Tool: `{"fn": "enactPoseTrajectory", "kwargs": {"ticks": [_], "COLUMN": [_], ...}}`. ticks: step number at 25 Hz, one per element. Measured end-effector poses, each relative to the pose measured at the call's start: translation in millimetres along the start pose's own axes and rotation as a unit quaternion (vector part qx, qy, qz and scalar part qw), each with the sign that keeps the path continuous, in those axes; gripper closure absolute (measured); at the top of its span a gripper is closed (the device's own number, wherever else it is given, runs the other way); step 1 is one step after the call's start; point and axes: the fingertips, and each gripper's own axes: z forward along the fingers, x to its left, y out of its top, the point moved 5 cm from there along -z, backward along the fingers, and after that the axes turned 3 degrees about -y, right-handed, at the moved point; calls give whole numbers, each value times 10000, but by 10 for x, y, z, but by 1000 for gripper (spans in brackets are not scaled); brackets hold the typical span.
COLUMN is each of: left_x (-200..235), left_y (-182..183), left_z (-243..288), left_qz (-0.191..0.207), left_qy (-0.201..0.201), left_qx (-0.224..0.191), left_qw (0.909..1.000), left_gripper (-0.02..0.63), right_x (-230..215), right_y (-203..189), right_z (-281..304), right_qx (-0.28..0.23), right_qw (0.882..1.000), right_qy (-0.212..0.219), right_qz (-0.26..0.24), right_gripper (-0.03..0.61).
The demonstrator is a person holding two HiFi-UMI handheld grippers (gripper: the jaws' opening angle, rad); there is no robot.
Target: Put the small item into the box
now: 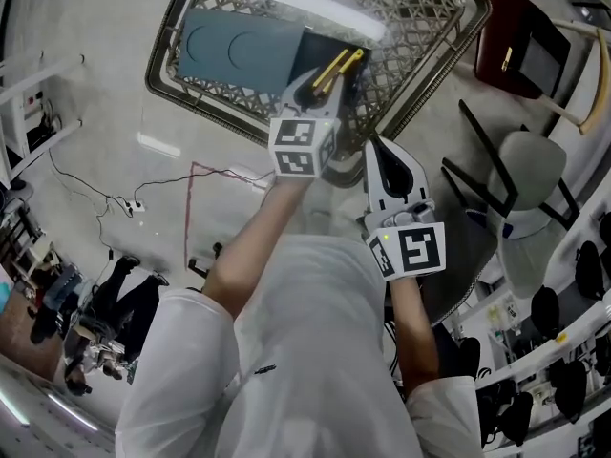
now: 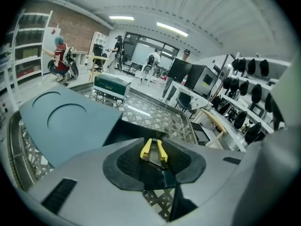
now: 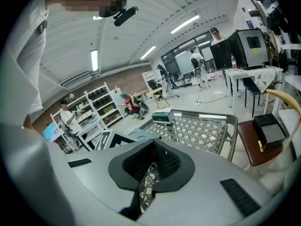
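Gripping yellow-handled pliers [image 2: 146, 148], left gripper [image 2: 154, 161] over box [image 2: 70, 121] on lattice table [image 2: 157, 116]; right gripper [image 3: 151, 169] jaws together.

**What the views are hiding**

At 12 o'clock in the head view, the left gripper [image 1: 331, 76] is covering part of the dark open box [image 1: 320, 48]. The small yellow-handled tool [image 2: 153, 150] is showing only its handles clearly, and its dark working end is lying too shadowed to make out. The lattice-topped metal table [image 1: 474, 22] is running off the top edge.

My left claw [image 2: 154, 155] is matt grey plastic with rough black pads [image 2: 127, 166]; the small item [image 2: 146, 148] has glossy yellow handles; the box [image 2: 66, 126] at ten o'clock looks matt blue.
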Motion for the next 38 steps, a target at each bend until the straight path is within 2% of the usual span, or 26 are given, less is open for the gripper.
{"fn": "enactPoseTrajectory", "kwargs": {"ticks": [5,12,18,24,30,38], "left_x": [20,57,44,104,167,170], "left_y": [-122,-249,-242,-233,-123,-82], "left_z": [50,49,62,47,-2,-37], "left_qz": [23,327,962,1172,1168,1184], "left_qy": [-4,208,378,605,973,1036], "left_qx": [320,781,980,1001,676,564], "left_qw": [9995,9962,9898,9862,9861,9859], "left_gripper": [494,494,495,489,471,462], "right_x": [-7,2,21,8,15,37], "right_y": [-5,-67,-98,-115,-103,-127], "right_z": [10,-3,5,-6,17,20], "right_qx": [-41,-46,-50,-57,-62,-17], "right_qw": [10000,9999,9998,9997,9997,9997], "right_qy": [6,-23,-25,-28,26,64], "right_qz": [19,118,179,219,215,226], "right_gripper": [578,578,578,578,578,578]}}
